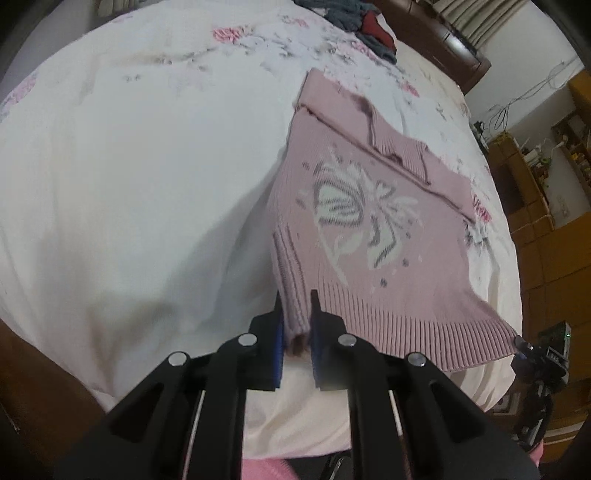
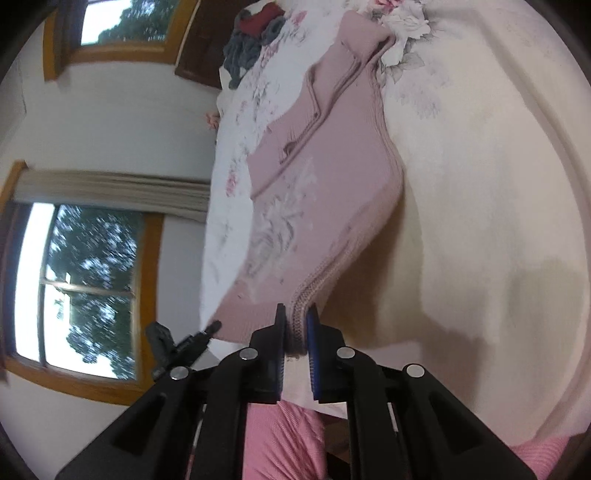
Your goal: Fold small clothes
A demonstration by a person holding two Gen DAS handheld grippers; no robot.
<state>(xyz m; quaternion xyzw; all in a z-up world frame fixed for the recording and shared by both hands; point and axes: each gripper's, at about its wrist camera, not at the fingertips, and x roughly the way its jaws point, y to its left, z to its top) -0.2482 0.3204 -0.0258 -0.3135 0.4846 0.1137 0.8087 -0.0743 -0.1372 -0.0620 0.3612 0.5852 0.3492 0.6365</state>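
Hem corners of the pink sweater (image 1: 354,221) sit clamped in my left gripper (image 1: 297,325) and right gripper (image 2: 295,325); next, I'd carry them toward twelve o'clock, keeping level.

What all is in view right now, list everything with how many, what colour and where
sweater: one, pink knit with a white and grey flower, lying on the bed, its near ribbed hem lifted at both corners
bed cover: one, white with pink and grey flowers, under the sweater
pile of clothes: one heap, grey-blue and red, at the far end of the bed
windows: two, wooden frames, trees outside, on the wall in the right wrist view
wooden shelves: brown, beside the bed
left gripper: black with blue pads, shut on one hem corner
right gripper: black with blue pads, shut on the other hem corner
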